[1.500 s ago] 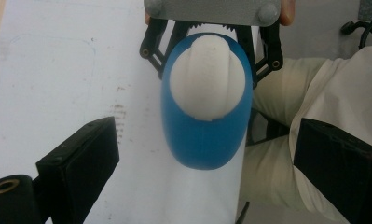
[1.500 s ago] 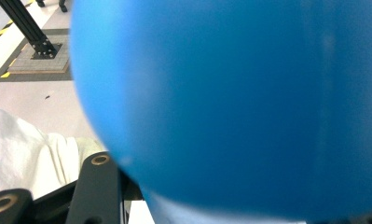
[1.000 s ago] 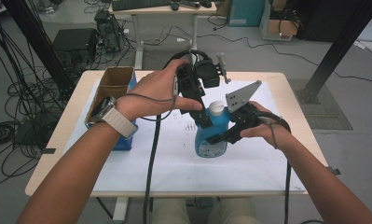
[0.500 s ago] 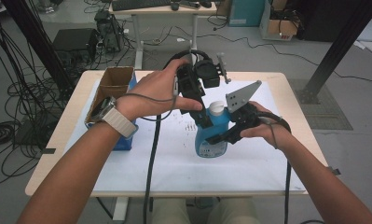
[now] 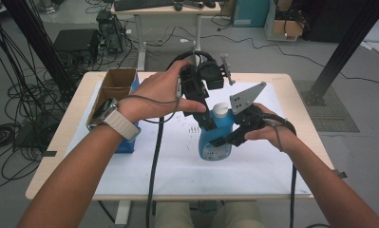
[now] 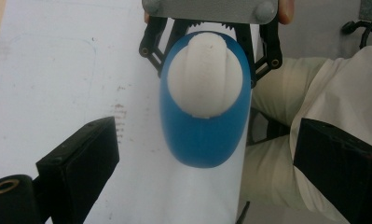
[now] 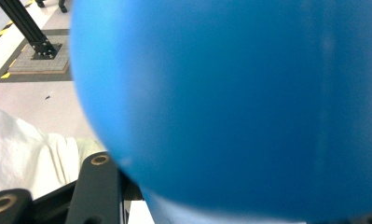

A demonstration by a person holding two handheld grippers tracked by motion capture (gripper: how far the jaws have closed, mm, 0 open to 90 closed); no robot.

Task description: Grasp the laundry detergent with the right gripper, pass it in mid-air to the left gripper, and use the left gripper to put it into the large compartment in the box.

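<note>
Centre frame, the right gripper [image 5: 225, 138] pinches the blue detergent bottle [image 5: 214, 137] upright on the white sheet [image 5: 177, 161], bracing it so the left gripper [image 5: 207, 124], jaws spread, can descend over its white cap [image 6: 205, 77].

Label print on the blue plastic bottle with white cap [image 5: 215, 137] too small to read in the high view. Its right flank is covered by the right gripper [image 5: 230, 137]. In the right gripper view the bottle [image 7: 230, 102] is a blurred blue mass cut off at top, right and bottom edges; one black jaw partly shows, the other is hidden. In the left gripper view the bottle base sits hidden beneath its own shoulder [image 6: 204, 140]. Contents of the brown cardboard box [image 5: 112, 90] can't be told.
</note>
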